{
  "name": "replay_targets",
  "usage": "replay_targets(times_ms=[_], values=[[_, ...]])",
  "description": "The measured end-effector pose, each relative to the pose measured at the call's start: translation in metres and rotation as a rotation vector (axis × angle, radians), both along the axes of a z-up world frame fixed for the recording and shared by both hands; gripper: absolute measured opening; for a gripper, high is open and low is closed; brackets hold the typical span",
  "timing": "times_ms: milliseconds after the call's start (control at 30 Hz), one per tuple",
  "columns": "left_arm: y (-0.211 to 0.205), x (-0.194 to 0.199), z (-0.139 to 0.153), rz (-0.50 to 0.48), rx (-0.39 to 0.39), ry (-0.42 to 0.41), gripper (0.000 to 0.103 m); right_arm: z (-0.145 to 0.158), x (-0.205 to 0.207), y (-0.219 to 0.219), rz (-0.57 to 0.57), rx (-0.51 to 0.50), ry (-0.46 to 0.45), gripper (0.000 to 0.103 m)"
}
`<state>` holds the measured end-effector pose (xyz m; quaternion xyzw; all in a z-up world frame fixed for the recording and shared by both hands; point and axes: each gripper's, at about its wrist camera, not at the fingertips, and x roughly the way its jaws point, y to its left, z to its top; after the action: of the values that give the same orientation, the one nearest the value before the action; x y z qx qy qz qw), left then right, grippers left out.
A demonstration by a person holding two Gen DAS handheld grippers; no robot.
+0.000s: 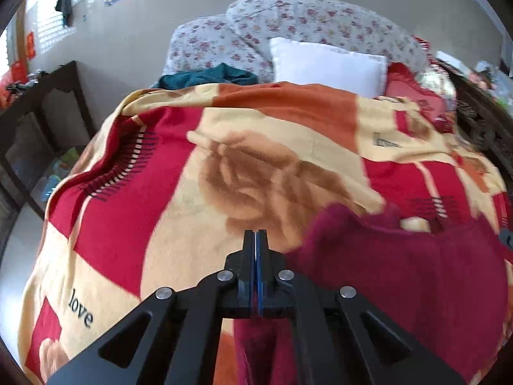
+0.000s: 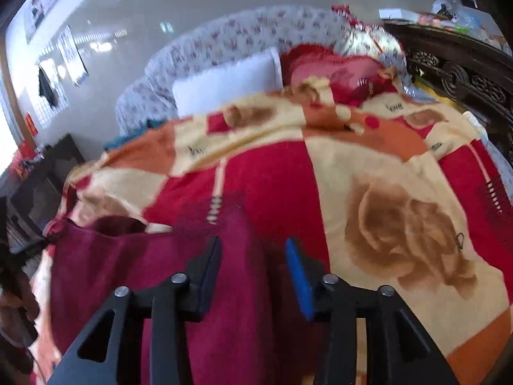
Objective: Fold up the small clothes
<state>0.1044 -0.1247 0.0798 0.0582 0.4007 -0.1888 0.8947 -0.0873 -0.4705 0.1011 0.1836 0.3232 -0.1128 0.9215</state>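
Left wrist view: the left tool (image 1: 256, 234) has its two fingers pressed together, with only a thin blue line of pad showing between them. No cloth is visible between the tips, which sit over the patterned blanket (image 1: 154, 199) that covers the bed. The maroon garment (image 1: 416, 272) lies on the blanket to the right of the tool and below it in the picture. Its near left edge runs down under the tool's black linkage, so the garment is just beside the closed fingers, not between them. Farther back sit a white pillow (image 1: 327, 64), a floral quilt (image 1: 288, 19) and a teal cloth (image 1: 208, 77).

Right wrist view: the right tool (image 2: 253, 250) stands partly open, a clear gap between the dark left finger and the blue-padded right finger. The maroon garment (image 2: 134, 266) spreads from the left of the picture across under the tool, and a strip of it fills the gap between the fingers. The pads do not press on it, and the picture is blurred here. At the far left edge the garment's corner is bunched where the other tool (image 2: 19, 256) meets it, though what holds it there cannot be made out. The blanket (image 2: 400, 224) lies to the right of the garment.
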Motion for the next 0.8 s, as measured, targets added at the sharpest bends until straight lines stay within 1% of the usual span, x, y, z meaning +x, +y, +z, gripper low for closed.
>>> replay_targets(times_ms=[67,100,133,200,233,300,367,467,567,600,700,800], values=[[0.003,-0.014,0.007,-0.022,-0.017,0.002,0.027,0.011,-0.008,0.021,0.066,-0.033,0.003,0.046],[0.004,-0.021,0.01,-0.021,-0.026,-0.003,0.057,0.013,-0.009,0.032,0.094,-0.06,0.009,0.046],[0.004,-0.029,0.013,-0.023,-0.046,-0.018,0.076,0.013,-0.007,0.044,0.121,-0.085,0.024,0.046],[-0.001,-0.042,0.015,-0.044,-0.072,-0.044,0.078,0.007,-0.002,0.054,0.14,-0.086,0.055,0.046],[-0.006,-0.044,0.013,-0.052,-0.061,-0.043,0.078,0.003,0.001,0.056,0.142,-0.083,0.066,0.046],[-0.016,-0.044,0.006,-0.066,-0.038,-0.022,0.078,-0.008,0.01,0.054,0.109,-0.081,0.089,0.046],[-0.021,-0.039,-0.002,-0.05,-0.025,0.004,0.078,-0.016,0.018,0.048,0.087,-0.061,0.101,0.046],[-0.013,-0.038,-0.002,-0.011,-0.088,0.014,0.078,-0.035,0.033,0.04,0.071,-0.064,0.151,0.046],[-0.004,-0.048,0.011,0.018,-0.142,-0.037,0.078,-0.054,0.046,0.038,0.083,-0.077,0.174,0.049],[-0.006,-0.05,0.013,0.005,-0.136,-0.05,0.078,-0.056,0.048,0.038,0.08,-0.079,0.168,0.049],[-0.02,-0.05,0.009,-0.034,-0.058,-0.035,0.078,-0.055,0.047,0.036,0.081,-0.065,0.166,0.05],[-0.03,-0.044,-0.004,-0.035,-0.003,-0.015,0.078,-0.041,0.034,0.04,0.069,-0.064,0.158,0.05]])
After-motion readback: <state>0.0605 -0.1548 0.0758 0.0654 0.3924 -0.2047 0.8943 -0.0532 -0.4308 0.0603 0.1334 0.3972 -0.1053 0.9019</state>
